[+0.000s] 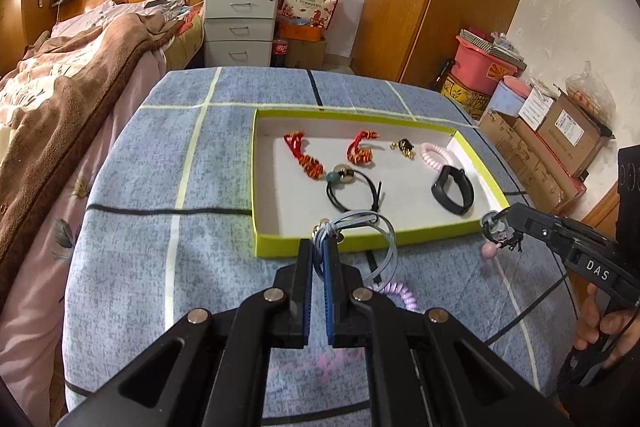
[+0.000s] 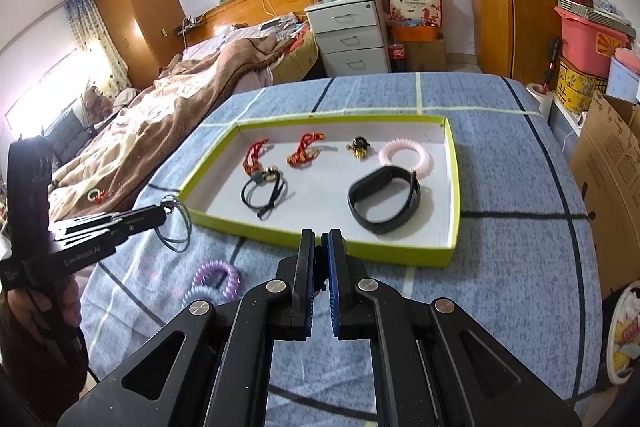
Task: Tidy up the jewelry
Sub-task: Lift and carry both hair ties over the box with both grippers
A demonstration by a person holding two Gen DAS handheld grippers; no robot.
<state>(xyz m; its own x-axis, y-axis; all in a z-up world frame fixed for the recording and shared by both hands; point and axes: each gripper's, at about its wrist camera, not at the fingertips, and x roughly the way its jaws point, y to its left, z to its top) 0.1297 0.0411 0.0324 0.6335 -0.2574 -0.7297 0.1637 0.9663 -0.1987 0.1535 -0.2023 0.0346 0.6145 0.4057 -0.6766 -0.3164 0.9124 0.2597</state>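
Observation:
A green-rimmed tray [image 1: 280, 245] [image 2: 400, 253] with a white floor lies on the blue checked cloth. In it are two red knotted cords [image 1: 310, 165] [image 1: 360, 149], a black beaded hair tie [image 1: 352, 189], gold and black earrings [image 1: 404, 147], a pink spiral tie [image 2: 406, 153] and a black wristband [image 2: 384, 203]. My left gripper [image 1: 320, 243] [image 2: 164, 213] is shut on a pale blue cord loop [image 1: 386, 243] [image 2: 178, 227] just before the tray's near wall. My right gripper [image 2: 322, 239] [image 1: 494, 221] is shut on a small dark tie with a dangling pink bead [image 1: 490, 251] at the tray's near right corner.
A purple spiral tie [image 1: 396, 297] [image 2: 218, 273] and a pale blue one [image 2: 200, 293] lie on the cloth in front of the tray. A bed [image 1: 60, 99] runs along the left. White drawers [image 1: 240, 27] stand behind the table, and cardboard boxes [image 1: 560, 139] stand to the right.

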